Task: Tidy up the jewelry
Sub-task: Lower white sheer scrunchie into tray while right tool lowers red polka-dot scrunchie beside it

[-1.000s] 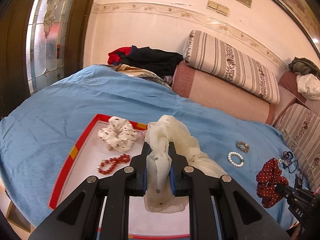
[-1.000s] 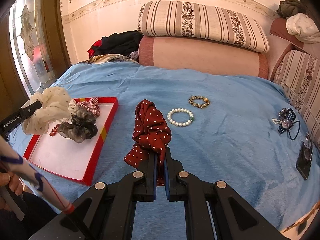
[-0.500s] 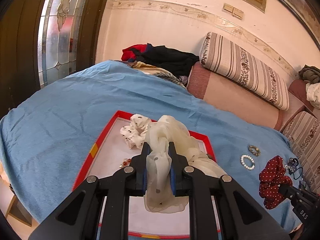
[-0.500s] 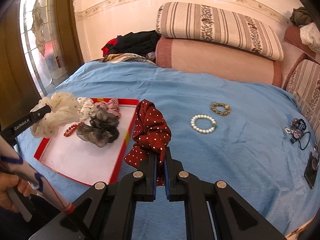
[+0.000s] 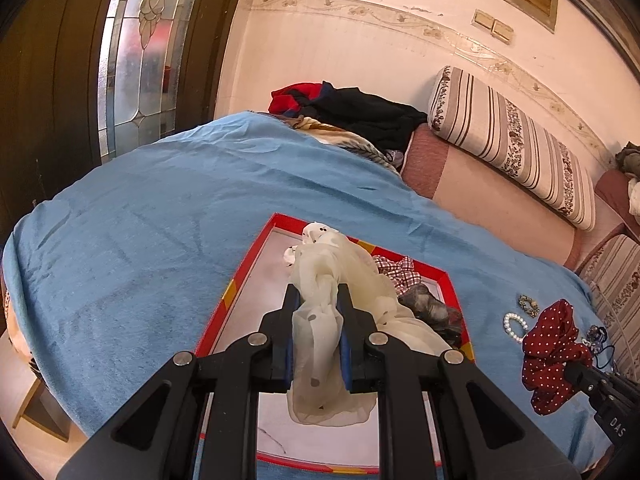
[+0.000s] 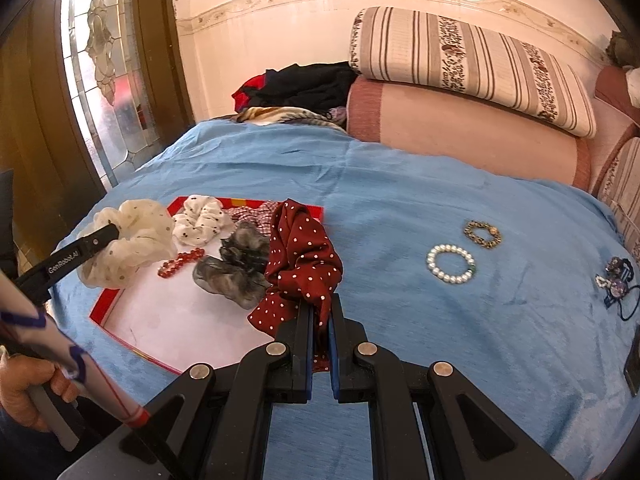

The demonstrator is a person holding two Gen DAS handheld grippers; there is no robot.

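My left gripper point(image 5: 317, 296) is shut on a cream dotted scrunchie point(image 5: 332, 280) and holds it above the red-rimmed white tray point(image 5: 240, 280); it also shows in the right wrist view point(image 6: 128, 240). My right gripper point(image 6: 320, 308) is shut on a dark red polka-dot scrunchie point(image 6: 300, 256), held over the tray's right edge point(image 6: 318, 212). The tray holds a white dotted scrunchie point(image 6: 202, 218), a grey scrunchie point(image 6: 236, 268), a checked scrunchie point(image 6: 256, 212) and a red bead bracelet point(image 6: 180, 262).
On the blue bedcover point(image 6: 400, 184) lie a pearl bracelet point(image 6: 450, 264), a gold bracelet point(image 6: 482, 234) and a dark hair tie with charms point(image 6: 618, 280). Striped bolsters point(image 6: 468, 60) and a clothes pile point(image 6: 304, 84) lie at the back. A phone point(image 6: 633, 364) lies at the right edge.
Both grippers have moved left with their scrunchies. The cream one is now over the tray's middle, the red one over the tray's right edge.
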